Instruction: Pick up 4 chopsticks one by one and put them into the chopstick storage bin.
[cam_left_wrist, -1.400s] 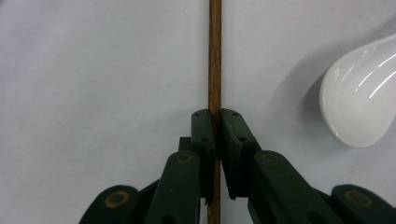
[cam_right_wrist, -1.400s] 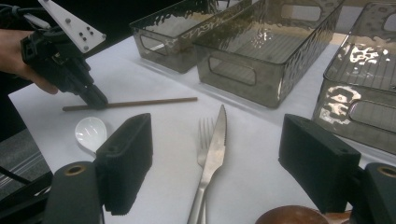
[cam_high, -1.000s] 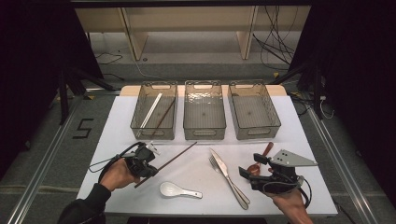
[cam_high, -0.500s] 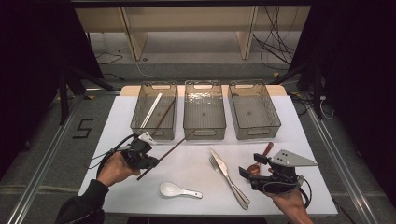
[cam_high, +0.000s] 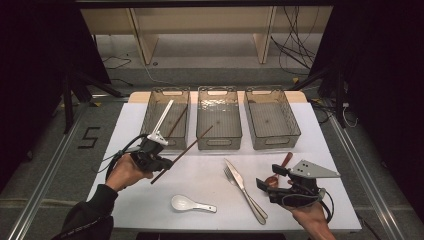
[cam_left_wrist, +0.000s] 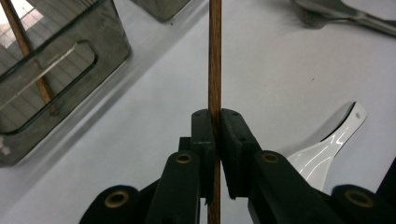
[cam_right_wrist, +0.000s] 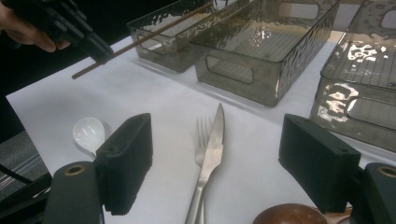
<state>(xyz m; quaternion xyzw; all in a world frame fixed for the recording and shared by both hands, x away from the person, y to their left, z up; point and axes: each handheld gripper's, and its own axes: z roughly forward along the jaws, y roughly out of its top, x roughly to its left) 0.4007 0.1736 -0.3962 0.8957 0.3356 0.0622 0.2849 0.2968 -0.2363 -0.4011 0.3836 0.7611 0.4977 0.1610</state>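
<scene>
My left gripper (cam_high: 163, 164) (cam_left_wrist: 215, 135) is shut on a brown chopstick (cam_high: 192, 145) (cam_left_wrist: 215, 56), gripped near its lower end. The stick hangs above the table and slants up toward the front of the middle bin (cam_high: 219, 142). The left bin (cam_high: 159, 141) holds a white chopstick (cam_high: 163, 117) and another brown one (cam_high: 176, 124). At the table's front right, my right gripper (cam_high: 267, 181) (cam_right_wrist: 222, 156) stands open with nothing between its pads. A wooden spoon (cam_high: 280, 170) (cam_right_wrist: 289, 215) lies right by it. In the right gripper view, a knife (cam_right_wrist: 212, 149) and a fork (cam_right_wrist: 201, 133) lie just ahead of the jaws.
A third grey bin (cam_high: 272, 140) stands at the right of the row. A white ceramic spoon (cam_high: 192, 204) (cam_left_wrist: 327, 149) (cam_right_wrist: 88, 133) lies near the front edge. The knife (cam_high: 245, 187) and fork (cam_high: 231, 176) lie side by side in the table's middle front.
My left gripper has risen and moved toward the bins, lifting the brown chopstick off the table. The right gripper has stayed put.
</scene>
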